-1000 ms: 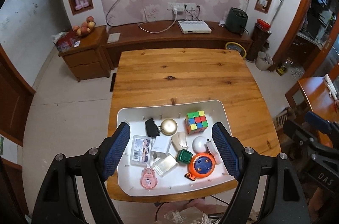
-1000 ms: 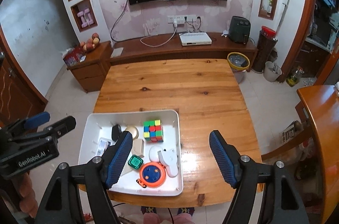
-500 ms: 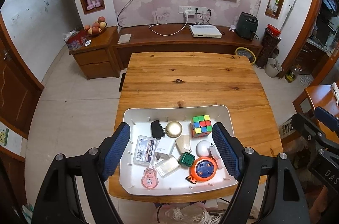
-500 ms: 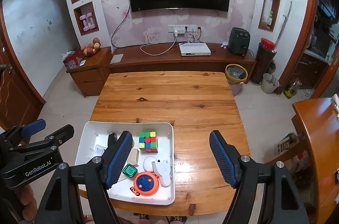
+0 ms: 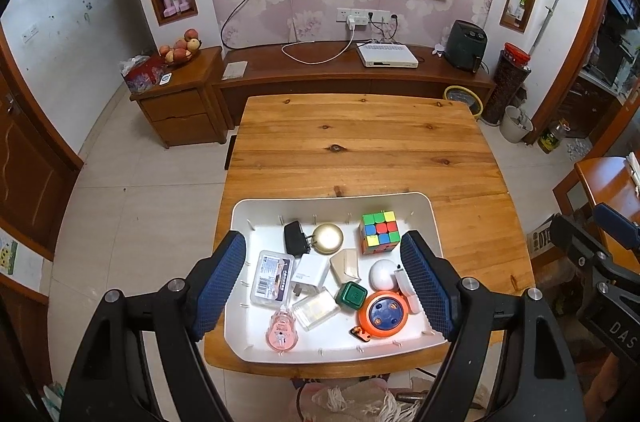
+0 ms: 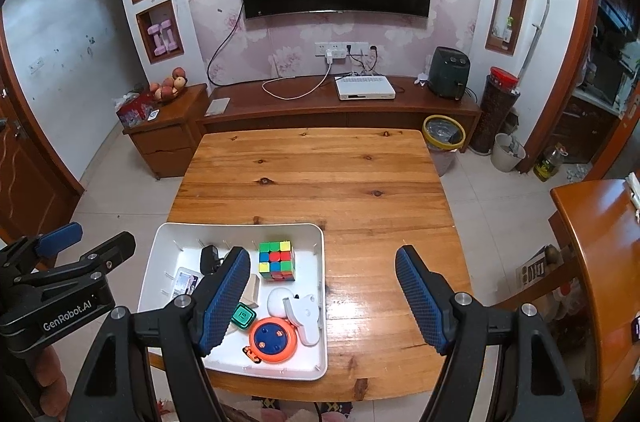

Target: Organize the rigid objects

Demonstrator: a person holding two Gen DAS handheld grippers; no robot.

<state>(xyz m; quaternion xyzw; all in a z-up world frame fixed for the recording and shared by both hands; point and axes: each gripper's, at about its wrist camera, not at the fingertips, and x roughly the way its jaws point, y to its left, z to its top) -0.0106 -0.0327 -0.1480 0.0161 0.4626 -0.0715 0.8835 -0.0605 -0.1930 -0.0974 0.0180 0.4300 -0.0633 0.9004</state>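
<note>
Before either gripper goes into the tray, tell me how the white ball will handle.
The white ball looks smooth and round, so it may slip from the pads and roll if nudged. Neighbours crowd it in the white tray, the orange reel in front, probably stopping it soon.

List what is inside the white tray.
In the white tray: a Rubik's cube, black charger, brass dome, white ball, orange reel, green box, pink tape dispenser. The gripper fingers hide both side edges.
</note>
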